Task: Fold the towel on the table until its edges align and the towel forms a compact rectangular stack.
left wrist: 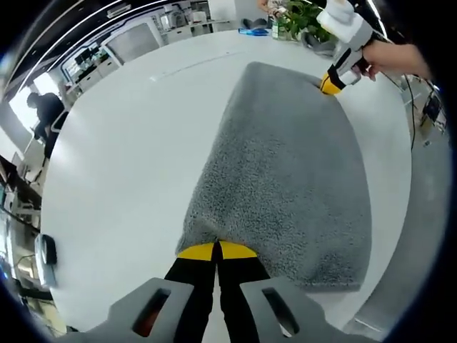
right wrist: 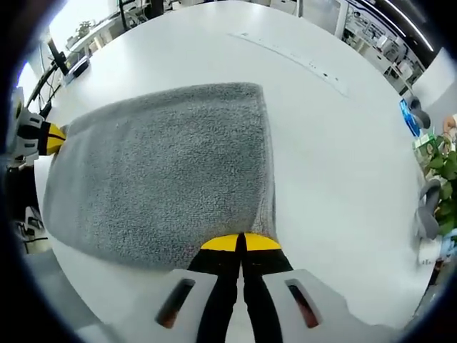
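White table (left wrist: pixel 128 143) carrying grey towel (left wrist: pixel 285 171) — already lying folded, doubled edge showing (at least one fold done). Left gripper (left wrist: pixel 216 251) and right gripper (right wrist: pixel 240 243) both pinching closed on towel corners — further folding into compact stack likely remaining.

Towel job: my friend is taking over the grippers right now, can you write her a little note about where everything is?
Left hand-held gripper: shut on one corner of the grey towel.
Right hand-held gripper: shut on the corner at the other end of the same edge.
Towel: lying flat on the white table, looking already folded at least once, with a doubled edge in the right gripper view.
Left to do: carry the held edge over to the opposite edge, line the edges up, and stop at a compact rectangle.
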`<state>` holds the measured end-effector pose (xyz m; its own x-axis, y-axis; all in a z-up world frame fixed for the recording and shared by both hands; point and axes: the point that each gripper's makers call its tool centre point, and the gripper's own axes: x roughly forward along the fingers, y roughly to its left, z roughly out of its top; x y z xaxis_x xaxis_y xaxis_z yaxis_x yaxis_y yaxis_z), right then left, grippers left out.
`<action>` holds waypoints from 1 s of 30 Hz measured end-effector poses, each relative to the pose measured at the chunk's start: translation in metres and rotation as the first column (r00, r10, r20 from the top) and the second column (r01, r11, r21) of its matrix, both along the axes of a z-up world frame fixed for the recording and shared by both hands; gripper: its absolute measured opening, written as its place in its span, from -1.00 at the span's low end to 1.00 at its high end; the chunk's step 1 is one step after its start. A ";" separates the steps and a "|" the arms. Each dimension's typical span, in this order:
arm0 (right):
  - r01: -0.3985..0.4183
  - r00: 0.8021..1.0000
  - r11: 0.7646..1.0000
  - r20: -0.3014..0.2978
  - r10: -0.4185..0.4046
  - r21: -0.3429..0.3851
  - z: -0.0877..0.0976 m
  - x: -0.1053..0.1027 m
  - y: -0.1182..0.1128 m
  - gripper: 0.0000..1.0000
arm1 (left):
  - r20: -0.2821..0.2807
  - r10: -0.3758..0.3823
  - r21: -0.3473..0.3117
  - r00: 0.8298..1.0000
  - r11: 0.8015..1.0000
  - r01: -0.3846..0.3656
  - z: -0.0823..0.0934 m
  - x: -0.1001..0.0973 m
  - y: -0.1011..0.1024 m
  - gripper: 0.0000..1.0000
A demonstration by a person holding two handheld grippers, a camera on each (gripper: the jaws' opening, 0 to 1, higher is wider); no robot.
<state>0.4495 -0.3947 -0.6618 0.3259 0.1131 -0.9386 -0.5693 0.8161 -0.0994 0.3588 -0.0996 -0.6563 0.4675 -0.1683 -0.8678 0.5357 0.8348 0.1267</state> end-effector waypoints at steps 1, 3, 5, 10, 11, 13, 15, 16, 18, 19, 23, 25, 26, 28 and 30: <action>-0.004 1.000 1.000 0.006 0.004 0.004 0.000 0.002 -0.001 -1.00 | 0.002 0.003 0.002 1.000 1.000 -0.003 0.000 -0.002 -0.003 -0.99; -0.017 1.000 1.000 0.009 0.017 0.007 0.000 0.004 -0.003 -1.00 | 0.003 0.014 0.005 1.000 1.000 -0.014 0.000 -0.005 -0.007 -0.99; -0.027 1.000 1.000 0.013 0.027 0.011 0.000 0.005 -0.004 -1.00 | -0.001 0.031 0.006 1.000 1.000 -0.031 -0.001 -0.007 -0.010 -0.99; -0.053 0.998 0.998 0.023 0.052 0.021 0.001 0.010 -0.009 -1.00 | -0.003 0.048 0.018 0.999 0.999 -0.048 -0.001 -0.013 -0.018 -0.99; -0.058 0.998 0.998 0.024 0.057 0.023 0.001 0.011 -0.010 -1.00 | 0.000 0.049 0.022 0.999 0.999 -0.049 -0.001 -0.014 -0.020 -0.99; -0.068 0.997 0.997 0.029 0.067 0.028 0.001 0.013 -0.012 -1.00 | 0.006 0.054 0.028 0.999 0.998 -0.054 -0.001 -0.016 -0.024 -0.99; -0.080 0.996 0.996 0.032 0.079 0.033 0.001 0.015 -0.014 -1.00 | 0.009 0.062 0.033 0.998 0.998 -0.063 0.000 -0.018 -0.028 -0.99; -0.082 0.996 0.996 0.032 0.081 0.035 0.001 0.016 -0.014 -1.00 | 0.010 0.064 0.038 0.998 0.997 -0.064 -0.001 -0.018 -0.029 -0.99; -0.087 0.996 0.995 0.033 0.086 0.043 0.001 0.020 -0.016 -1.00 | 0.009 0.072 0.042 0.997 0.997 -0.072 -0.001 -0.019 -0.032 -0.99; -0.089 0.996 0.995 0.035 0.087 0.048 0.001 0.022 -0.018 -1.00 | 0.008 0.077 0.040 0.997 0.996 -0.078 0.000 -0.020 -0.034 -0.99; -0.095 0.995 0.993 0.044 0.093 0.063 0.002 0.027 -0.020 -1.00 | 0.015 0.098 0.029 0.995 0.995 -0.098 0.000 -0.022 -0.040 -0.99; -0.096 0.994 0.993 0.050 0.092 0.070 0.002 0.028 -0.021 -1.00 | 0.021 0.100 0.030 0.995 0.994 -0.101 0.000 -0.023 -0.042 -0.99; -0.096 0.994 0.993 0.053 0.093 0.072 0.002 0.029 -0.021 -1.00 | 0.024 0.100 0.031 0.995 0.994 -0.101 0.000 -0.024 -0.044 -0.99; -0.103 0.993 0.992 0.060 0.098 0.073 0.002 0.032 -0.022 -1.00 | 0.028 0.097 0.037 0.995 0.995 -0.098 0.000 -0.024 -0.047 -0.99; -0.106 0.993 0.992 0.061 0.101 0.074 0.002 0.034 -0.022 -1.00 | 0.030 0.099 0.036 0.995 0.994 -0.100 0.000 -0.025 -0.049 -0.99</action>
